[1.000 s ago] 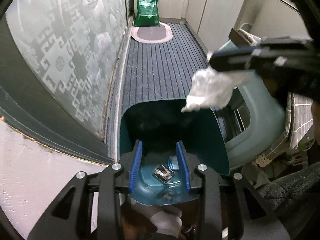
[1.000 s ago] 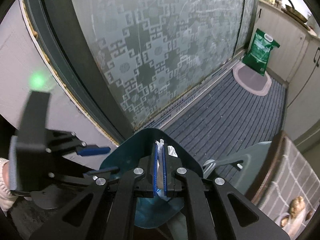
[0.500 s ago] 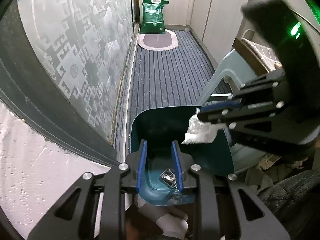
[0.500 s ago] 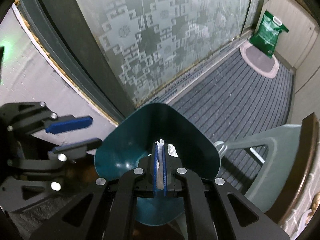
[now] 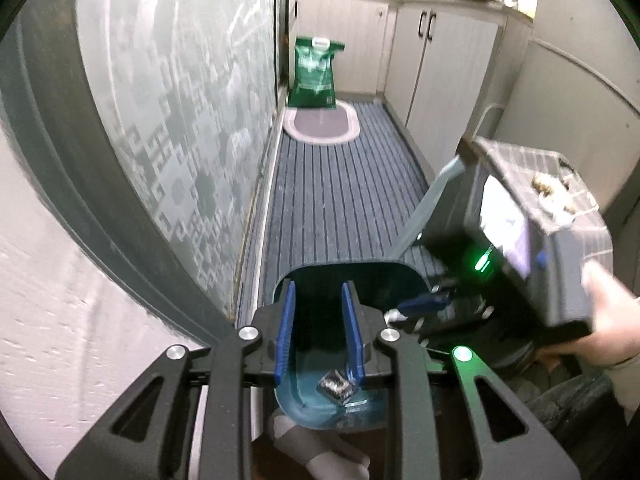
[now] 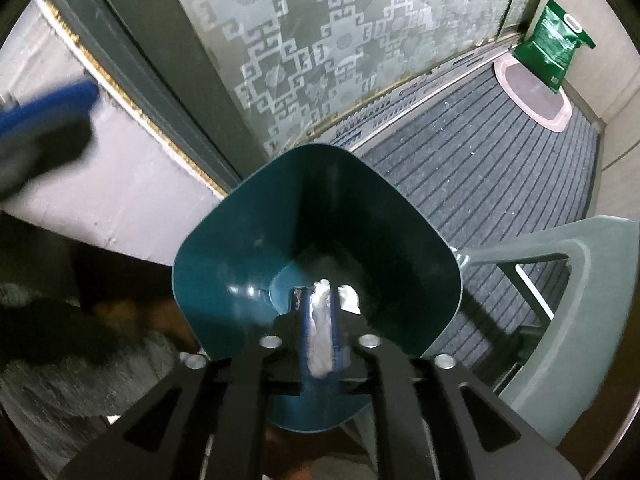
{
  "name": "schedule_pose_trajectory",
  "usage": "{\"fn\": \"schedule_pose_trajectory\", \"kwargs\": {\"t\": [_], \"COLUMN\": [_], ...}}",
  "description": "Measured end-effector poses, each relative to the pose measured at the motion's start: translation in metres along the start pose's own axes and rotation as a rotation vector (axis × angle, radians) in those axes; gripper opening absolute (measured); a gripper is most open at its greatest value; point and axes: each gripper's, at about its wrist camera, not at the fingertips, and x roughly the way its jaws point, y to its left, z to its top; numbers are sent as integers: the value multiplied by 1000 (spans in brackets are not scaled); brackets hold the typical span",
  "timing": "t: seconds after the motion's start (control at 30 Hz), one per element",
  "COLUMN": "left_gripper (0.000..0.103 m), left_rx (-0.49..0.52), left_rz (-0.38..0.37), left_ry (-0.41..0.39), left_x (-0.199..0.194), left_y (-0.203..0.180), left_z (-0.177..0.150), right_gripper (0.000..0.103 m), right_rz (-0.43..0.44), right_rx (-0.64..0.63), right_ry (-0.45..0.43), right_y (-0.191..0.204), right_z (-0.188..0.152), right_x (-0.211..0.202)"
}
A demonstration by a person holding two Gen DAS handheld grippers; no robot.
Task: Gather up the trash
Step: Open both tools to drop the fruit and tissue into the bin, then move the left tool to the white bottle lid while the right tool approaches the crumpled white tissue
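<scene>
Where the left wrist camera looks down its own fingers, the left gripper point(image 5: 319, 328) stands with its blue pads parted wide and nothing between them, poised over the open mouth of a teal bin point(image 5: 404, 270). On the bin's lighter floor, just below the right-hand pad, lies a small crumpled silvery wrapper point(image 5: 337, 385). To the right, blurred, the right gripper point(image 5: 416, 306) reaches into the bin's mouth from the side, a scrap of white showing at its blue tips; a bare hand point(image 5: 600, 320) grips its dark body, on which two green lights glow. Beyond the bin a grey ribbed floor mat point(image 5: 340, 200) runs toward pale cabinets point(image 5: 436, 68), with an oval rug point(image 5: 320, 124) and a green bag point(image 5: 314, 74) at the far end, and a frosted patterned glass door point(image 5: 180, 120) lines the left side. From the right wrist camera, the right gripper point(image 6: 320, 320) is closed tight on a wad of white tissue point(image 6: 320, 336), its tips lowered inside the teal bin point(image 6: 240, 240) and close above the floor. A second bit of white paper point(image 6: 347, 296) lies on the bin floor just right of the tips. A blurred blue pad of the left gripper point(image 6: 52, 100) shows at the upper left, well apart, and a grey-green plastic chair point(image 6: 580, 320) stands just right of the bin.
</scene>
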Motion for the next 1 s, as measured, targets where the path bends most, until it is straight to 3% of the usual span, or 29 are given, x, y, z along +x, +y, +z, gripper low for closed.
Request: {"fn": "schedule_pose_trajectory", "kwargs": {"t": [0.07,0.3,0.37,0.5,0.6,0.8,1.0], "left_gripper": [26,26,31,34,44,46,47], "left_rx": [-12,-15,-20,-34,-47,-54,-44], "left_rz": [-1,4,-2,-8,-11,-38,-50], "left_ry": [-31,-109,-129,-170,-198,-243,-251], "left_x": [-9,-29,-34,-43,-48,-56,-55], "left_y": [0,-7,-10,-13,-16,-27,-42], "left_z": [4,13,16,22,26,34,38], "right_gripper": [35,39,39,39,39,37,33], "right_rz": [-6,8,5,23,30,19,-9], "right_rx": [-13,-6,-5,-1,-3,12,42], "right_ry": [7,-3,-25,-102,-160,-301,-378], "right_y": [2,2,1,0,2,-5,-23], "right_z": [-2,-8,-7,-6,-5,-7,-18], "right_x": [2,0,-5,-24,-42,-84,-115]}}
